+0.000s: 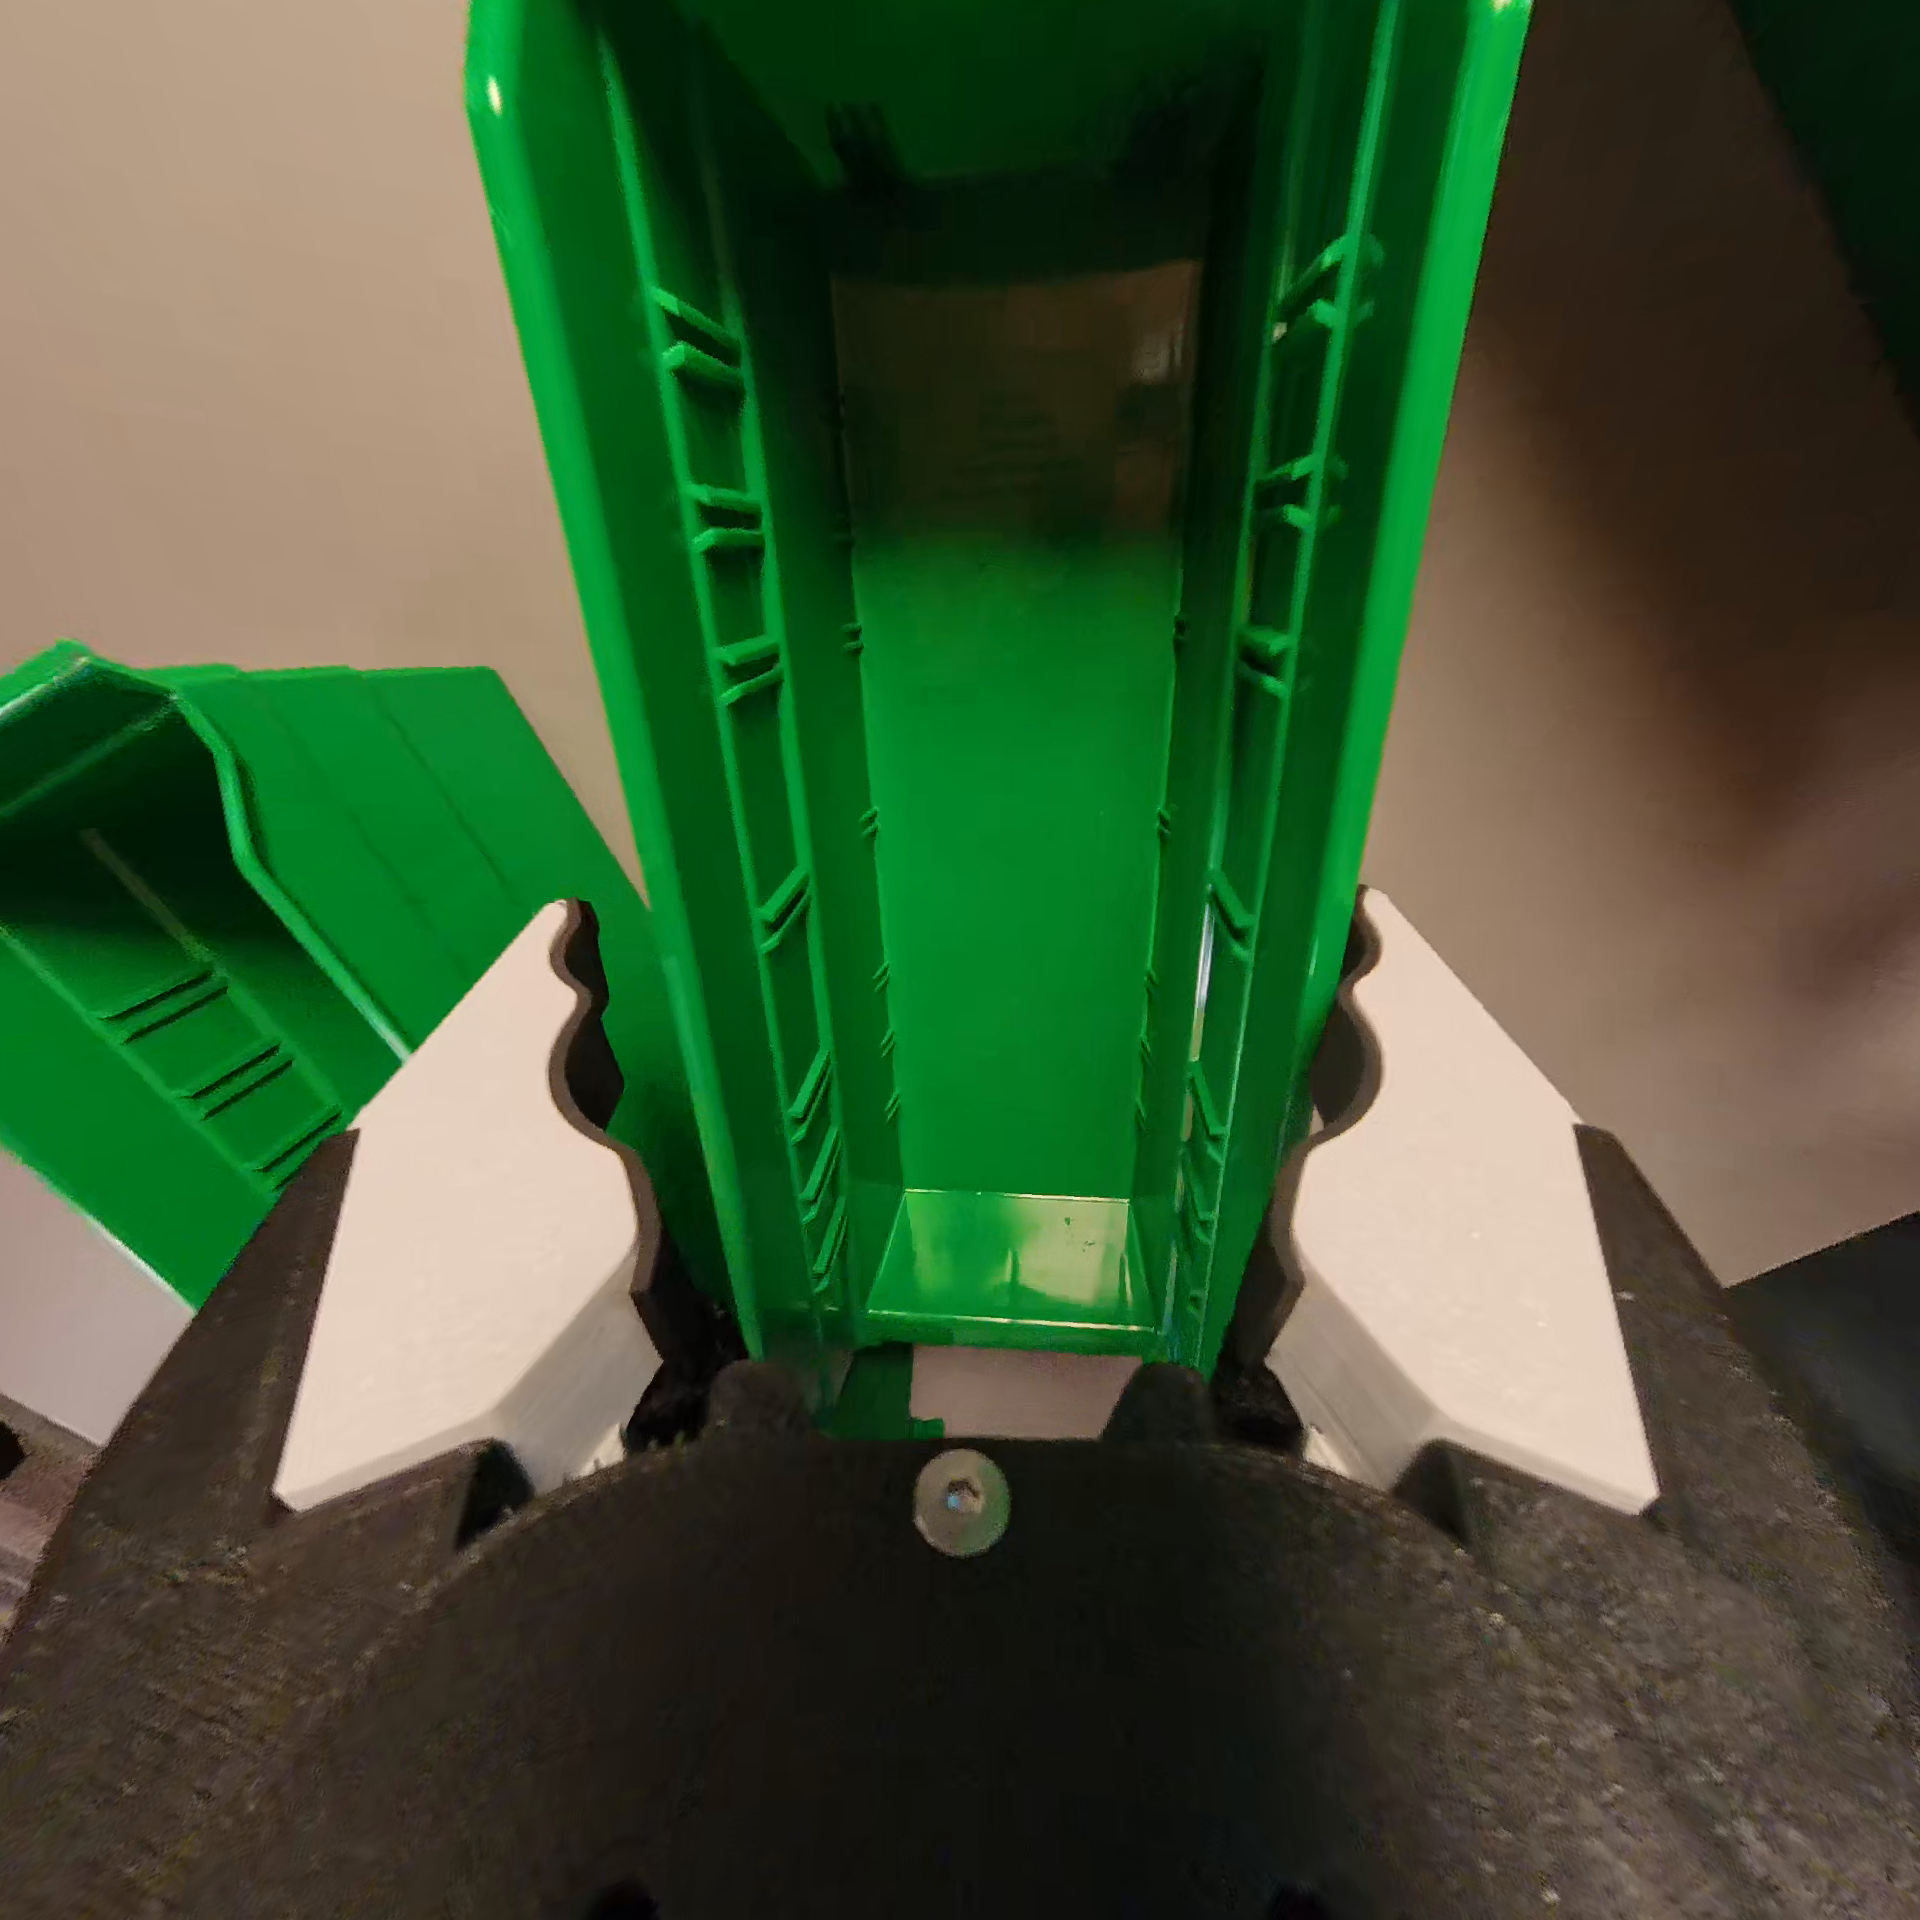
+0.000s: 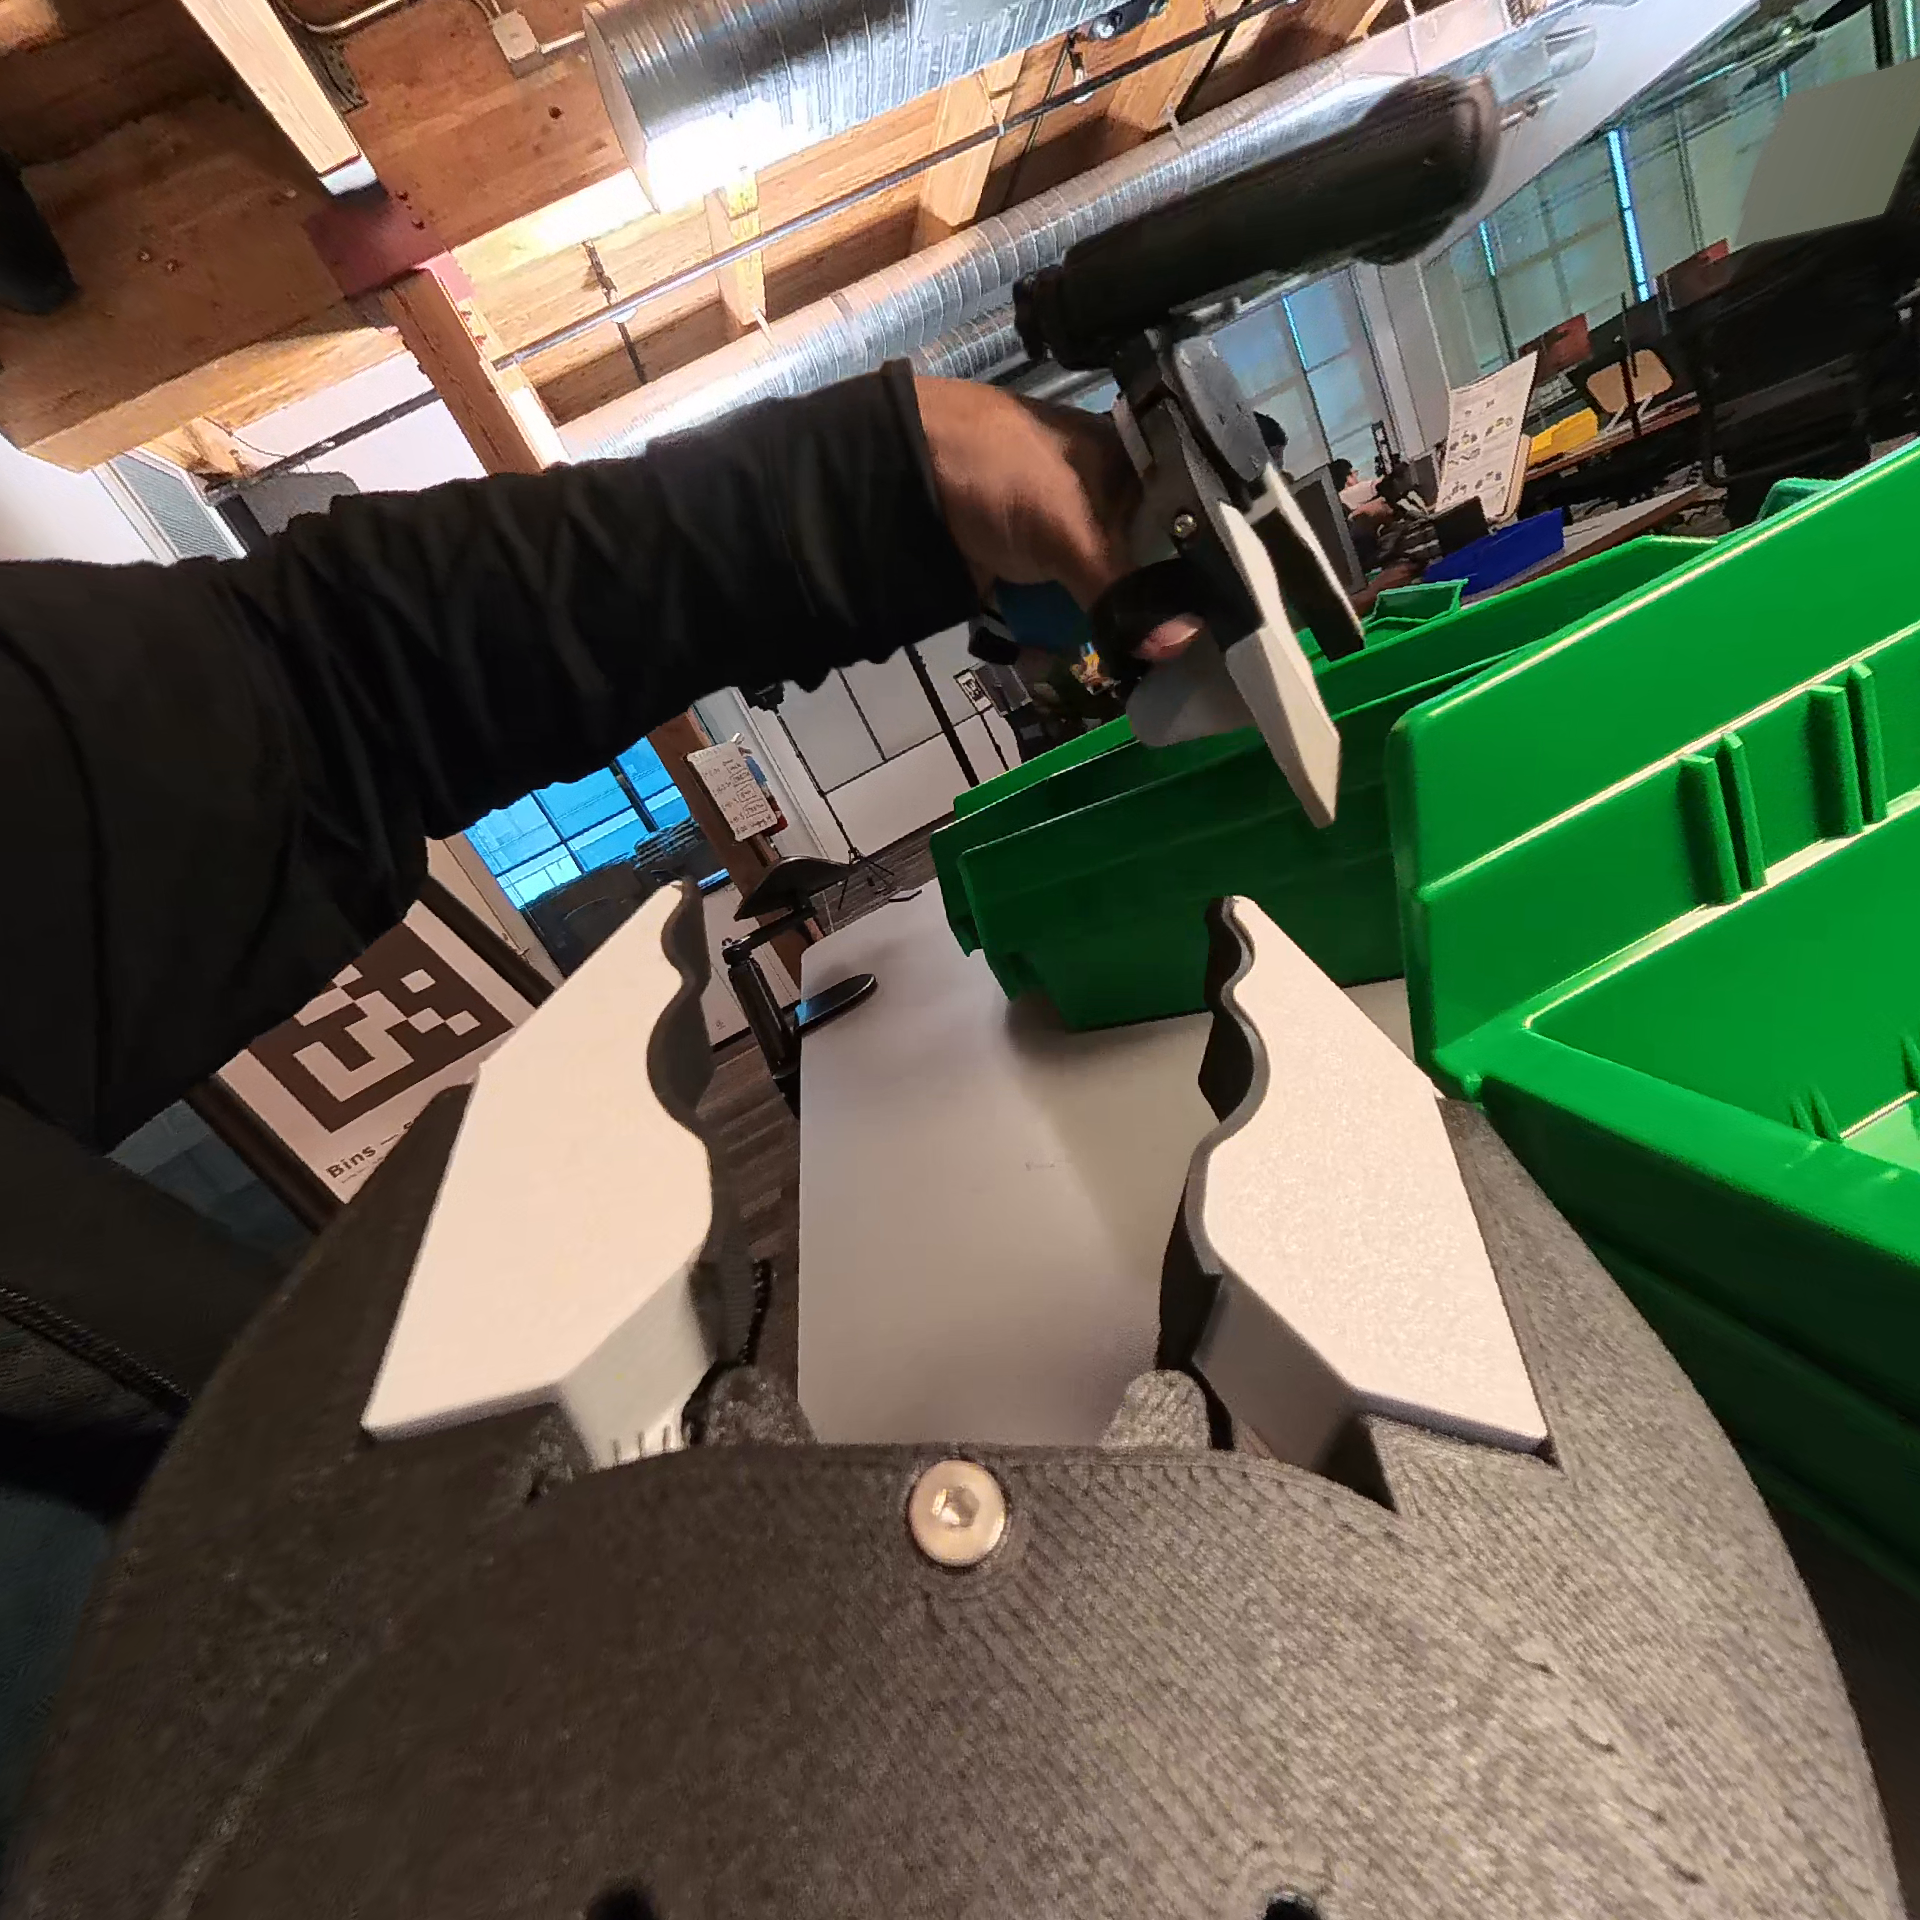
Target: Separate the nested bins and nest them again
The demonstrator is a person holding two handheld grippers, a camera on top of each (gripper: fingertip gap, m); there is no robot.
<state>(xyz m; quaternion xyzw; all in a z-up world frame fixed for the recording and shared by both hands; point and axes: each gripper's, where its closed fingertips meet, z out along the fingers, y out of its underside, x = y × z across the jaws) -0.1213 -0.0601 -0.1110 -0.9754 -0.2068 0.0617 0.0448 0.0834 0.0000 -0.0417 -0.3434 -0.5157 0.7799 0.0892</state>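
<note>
Lengthwise, a long green bin (image 1: pixel 1018 831) ran straight out between the left gripper's (image 1: pixel 977 997) jaws, which clamped its two side walls. The right gripper (image 2: pixel 956 997) stood apart, empty, over the surface (image 2: pixel 987 1195), other bins (image 2: pixel 1662 935) just rightward.

The long green bin (image 1: pixel 1013 831) between the left gripper's (image 1: pixel 971 997) fingers is smooth moulded plastic with a glossy sheen on its end wall and ribbed rails along its sides, and the second green bin (image 1: pixel 208 935) beside it has the same shiny plastic look. The gripper fingers (image 2: pixel 561 1195) are matt white with dark wavy pads, set in a rough, grainy black body (image 2: pixel 935 1714) fastened by a bright metal screw (image 2: pixel 957 1522). The tabletop (image 2: pixel 987 1195) is smooth matt grey, the sleeve (image 2: pixel 468 665) is black cloth, and overhead run bare wooden beams (image 2: pixel 208 260) and ridged shiny metal ducts (image 2: pixel 790 73).
</note>
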